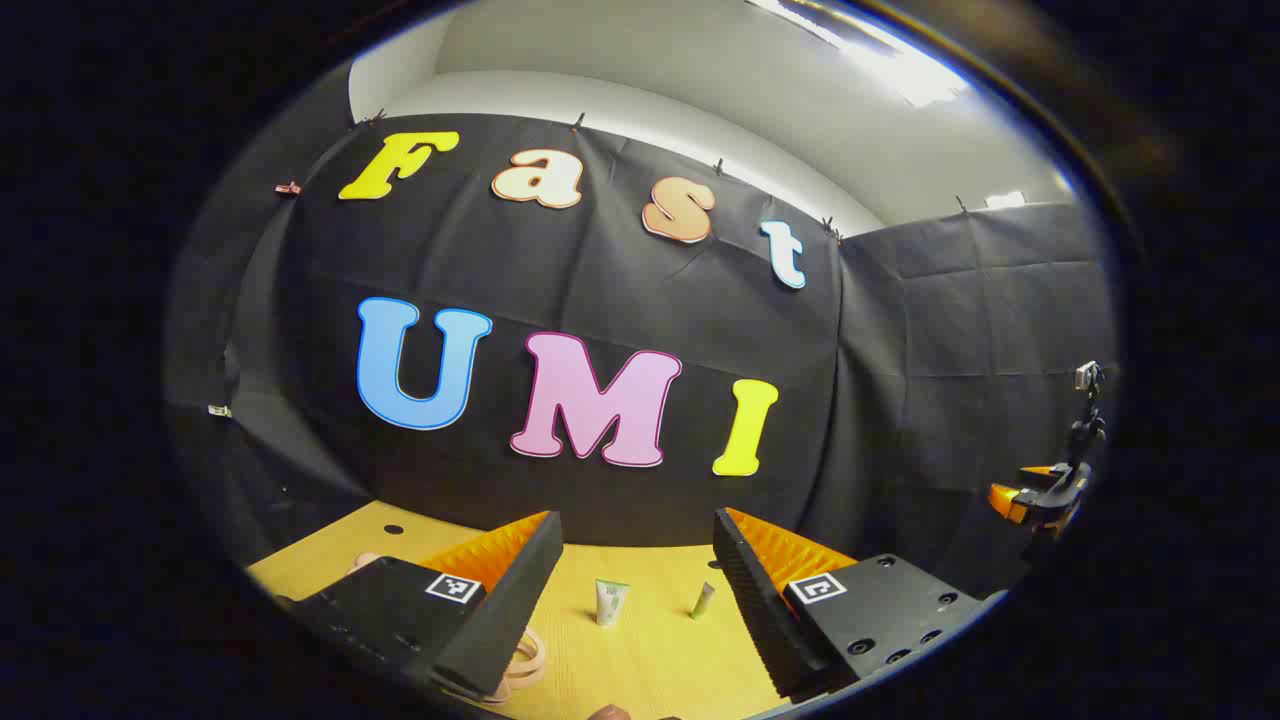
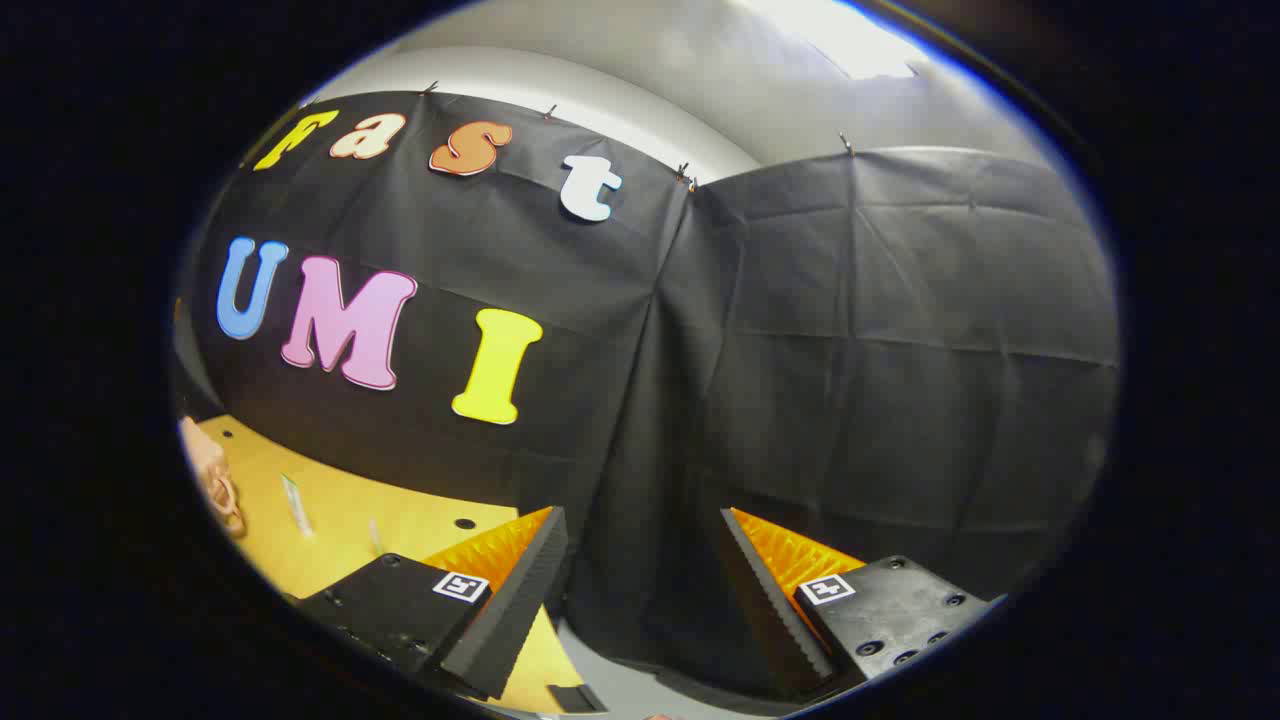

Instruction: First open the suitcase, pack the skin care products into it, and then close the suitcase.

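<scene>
In the left gripper view, two skin care tubes stand on the yellow wooden table (image 1: 640,660): a white tube with green print (image 1: 611,602) and a thinner small tube (image 1: 703,600). My left gripper (image 1: 637,525) is open above the table's near part, and the tubes lie beyond it between its fingers. A pink looped piece (image 1: 527,658) pokes out under the left finger; I cannot tell what it belongs to. In the right gripper view, my right gripper (image 2: 643,518) is open past the table's right end. The white tube (image 2: 296,505), small tube (image 2: 374,537) and a pink object (image 2: 214,470) sit far left.
The black cloth wall closes off the back and right side. The right gripper (image 1: 1040,497) appears at the far right edge of the left gripper view. Grey floor (image 2: 620,692) lies beyond the table's edge under the right gripper. Small round holes dot the tabletop.
</scene>
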